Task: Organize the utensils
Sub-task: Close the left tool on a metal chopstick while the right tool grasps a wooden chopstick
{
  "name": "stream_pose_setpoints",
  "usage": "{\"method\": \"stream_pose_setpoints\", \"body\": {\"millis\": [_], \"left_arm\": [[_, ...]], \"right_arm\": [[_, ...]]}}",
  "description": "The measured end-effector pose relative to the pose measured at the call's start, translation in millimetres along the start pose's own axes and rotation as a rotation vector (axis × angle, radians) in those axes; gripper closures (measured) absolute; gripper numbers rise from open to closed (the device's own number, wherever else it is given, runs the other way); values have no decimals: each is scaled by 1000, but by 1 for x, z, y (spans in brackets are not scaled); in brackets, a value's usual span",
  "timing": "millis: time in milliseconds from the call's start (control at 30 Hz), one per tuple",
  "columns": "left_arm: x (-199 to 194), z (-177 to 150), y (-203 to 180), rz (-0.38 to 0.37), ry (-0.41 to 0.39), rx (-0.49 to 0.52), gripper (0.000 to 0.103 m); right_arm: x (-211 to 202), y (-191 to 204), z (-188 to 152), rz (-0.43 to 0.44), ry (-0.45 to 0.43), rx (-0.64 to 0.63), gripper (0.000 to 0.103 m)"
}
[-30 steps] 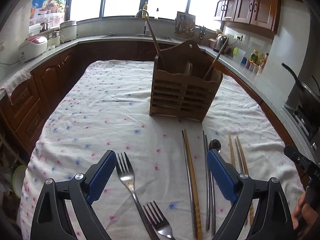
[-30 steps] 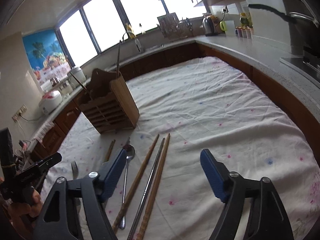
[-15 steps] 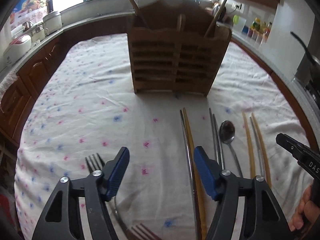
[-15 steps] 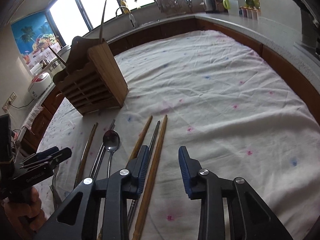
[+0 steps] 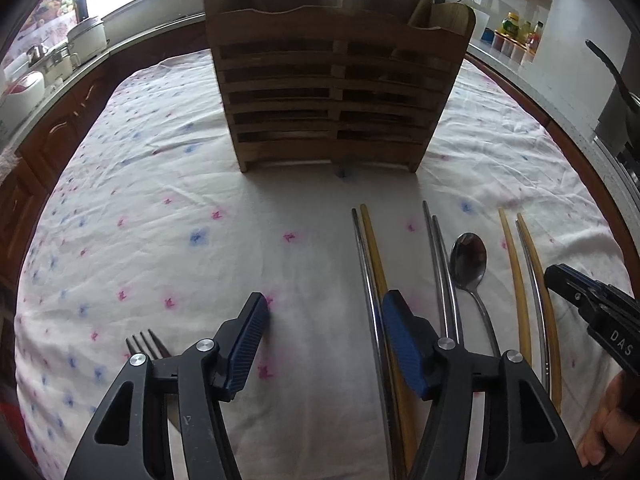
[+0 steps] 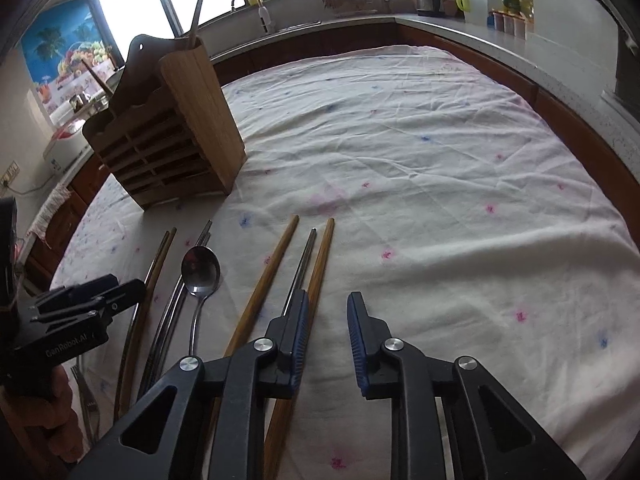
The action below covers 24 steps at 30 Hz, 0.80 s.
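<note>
Two grippers hung low over the cloth-covered table (image 6: 440, 168), each aimed at the row of utensils laid out side by side along its near edge, handles toward the person, so that any one could be pinched and lifted lengthways. A slatted wooden caddy (image 5: 336, 92) stood farther in, toward the middle of the table, already holding a few long handles; I took it as the place where the loose pieces were meant to go.

The left gripper (image 5: 324, 340) stood about half open with nothing but bare cloth between its pads. Its right pad lay just beside, perhaps over, a steel and wooden chopstick pair (image 5: 370, 264), and a fork (image 5: 144, 344) showed behind its left finger.

The right gripper (image 6: 328, 340) had just been closing and was down to a narrow gap, yet nothing sat in that gap. Its left pad rested at the steel chopstick (image 6: 302, 264) and the wooden chopstick (image 6: 320, 268) beside it; whether it touched them I could not tell. A spoon (image 6: 200, 272) lay apart, farther left.
</note>
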State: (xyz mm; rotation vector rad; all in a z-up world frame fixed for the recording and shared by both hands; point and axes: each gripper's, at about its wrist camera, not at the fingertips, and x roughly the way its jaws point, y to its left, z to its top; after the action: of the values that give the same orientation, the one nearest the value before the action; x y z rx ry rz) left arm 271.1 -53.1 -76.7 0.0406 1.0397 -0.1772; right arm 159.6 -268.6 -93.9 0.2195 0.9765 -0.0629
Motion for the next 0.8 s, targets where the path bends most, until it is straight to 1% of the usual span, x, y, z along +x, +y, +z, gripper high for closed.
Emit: {"method": "stream_pose_setpoints", "body": {"millis": [100, 167, 200, 233, 267, 300, 367, 400, 533, 567, 733, 800], "left_arm": [[1, 1, 3, 8, -4, -2, 42], [1, -1, 7, 15, -4, 0, 42], [1, -2, 10, 2, 1, -1, 42], [1, -2, 9, 6, 9, 6, 43], [3, -3, 7, 24, 12, 27, 44], [4, -3, 2, 46, 12, 50, 44], [6, -2, 1, 45, 10, 49, 44], [7, -2, 2, 40, 10, 41, 45], [8, 1, 2, 42, 6, 40, 45], [9, 2, 1, 45, 5, 44, 45], [12, 8, 0, 45, 4, 50, 44], [14, 11, -2, 44, 0, 56, 45]], "right_arm": [[-1, -1, 0, -19, 6, -13, 84], [1, -4, -1, -33, 21, -13, 91], [1, -4, -1, -32, 17, -12, 91], [0, -5, 0, -22, 14, 1, 91], [-3, -8, 2, 3, -1, 28, 91], [-5, -9, 4, 7, -9, 36, 91], [-6, -6, 8, 23, -7, 32, 87], [-6, -3, 9, 39, -3, 29, 87], [7, 10, 7, 2, 42, -29, 88], [10, 9, 6, 12, 44, -28, 89], [15, 14, 11, -21, 41, -56, 89], [20, 18, 16, -31, 52, -73, 89]]}}
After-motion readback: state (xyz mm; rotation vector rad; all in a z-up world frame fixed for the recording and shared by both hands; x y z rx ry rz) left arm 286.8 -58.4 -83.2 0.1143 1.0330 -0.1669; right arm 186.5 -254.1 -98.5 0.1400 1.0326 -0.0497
